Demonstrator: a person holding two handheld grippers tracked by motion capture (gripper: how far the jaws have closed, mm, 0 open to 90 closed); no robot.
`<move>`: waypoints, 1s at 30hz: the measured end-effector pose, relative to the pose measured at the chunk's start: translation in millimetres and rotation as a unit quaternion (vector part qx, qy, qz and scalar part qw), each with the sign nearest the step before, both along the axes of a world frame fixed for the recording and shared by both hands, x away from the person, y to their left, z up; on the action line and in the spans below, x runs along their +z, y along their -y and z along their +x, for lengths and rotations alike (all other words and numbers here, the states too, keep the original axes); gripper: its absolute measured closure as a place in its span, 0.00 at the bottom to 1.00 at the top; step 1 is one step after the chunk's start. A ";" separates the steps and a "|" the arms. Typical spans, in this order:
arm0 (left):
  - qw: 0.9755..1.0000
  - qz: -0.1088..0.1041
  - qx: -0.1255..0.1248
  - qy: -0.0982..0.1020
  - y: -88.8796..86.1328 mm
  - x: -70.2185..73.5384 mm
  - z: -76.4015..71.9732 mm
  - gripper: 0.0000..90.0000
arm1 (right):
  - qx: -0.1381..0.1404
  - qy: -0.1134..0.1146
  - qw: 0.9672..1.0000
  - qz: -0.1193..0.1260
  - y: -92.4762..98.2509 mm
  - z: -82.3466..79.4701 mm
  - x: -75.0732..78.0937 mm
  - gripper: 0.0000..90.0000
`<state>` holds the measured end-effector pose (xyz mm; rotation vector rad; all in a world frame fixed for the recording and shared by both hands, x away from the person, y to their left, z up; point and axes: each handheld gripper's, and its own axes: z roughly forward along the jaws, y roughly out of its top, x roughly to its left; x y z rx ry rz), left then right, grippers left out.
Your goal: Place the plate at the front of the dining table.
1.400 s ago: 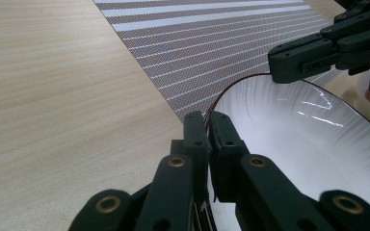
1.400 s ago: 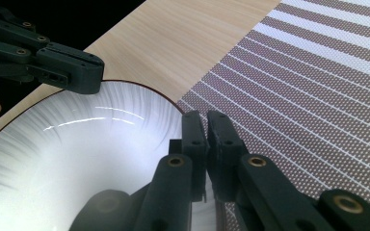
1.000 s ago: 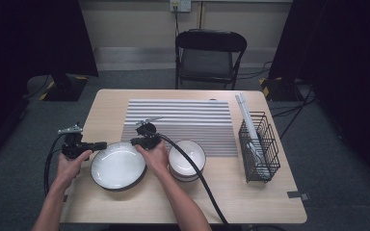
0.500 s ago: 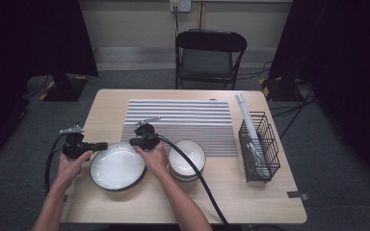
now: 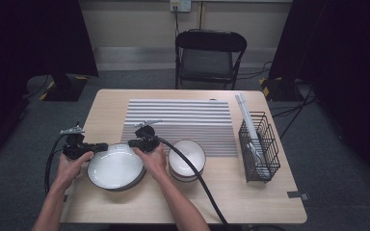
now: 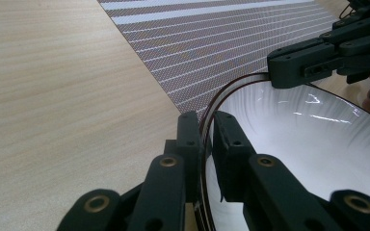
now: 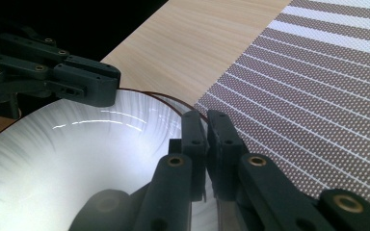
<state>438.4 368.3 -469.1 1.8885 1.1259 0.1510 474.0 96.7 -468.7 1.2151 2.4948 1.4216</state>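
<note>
A large white bowl with a dark rim rests on the wooden table near its front left. My left gripper clasps the bowl's left rim, and its jaws have just been opening slightly with the rim still between them. In the left gripper view the rim runs between the two pads of the left gripper, and the bowl spreads to the right. My right gripper pinches the far right rim. Its own view has the right gripper shut on the edge of the bowl.
A stack of smaller white bowls stands just right of the large one. A striped mat lies behind both. At the right edge is a black wire rack with white items in it. A folding chair stands beyond the table.
</note>
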 end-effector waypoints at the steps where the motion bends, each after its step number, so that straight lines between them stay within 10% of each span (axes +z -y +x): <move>1: 1.000 0.001 0.000 0.001 0.0 0.0 -0.1 0.91 | 0.004 -0.002 1.000 -0.003 -0.3 0.4 0.0 0.94; 16: 1.000 -0.019 0.002 0.003 -5.5 1.9 -2.0 0.96 | 0.000 -0.012 1.000 -0.025 3.4 -9.4 -3.4 0.90; 30: 1.000 -0.009 0.004 0.011 -4.4 3.4 -1.1 0.94 | 0.003 -0.013 1.000 0.007 3.6 -3.0 -6.0 0.92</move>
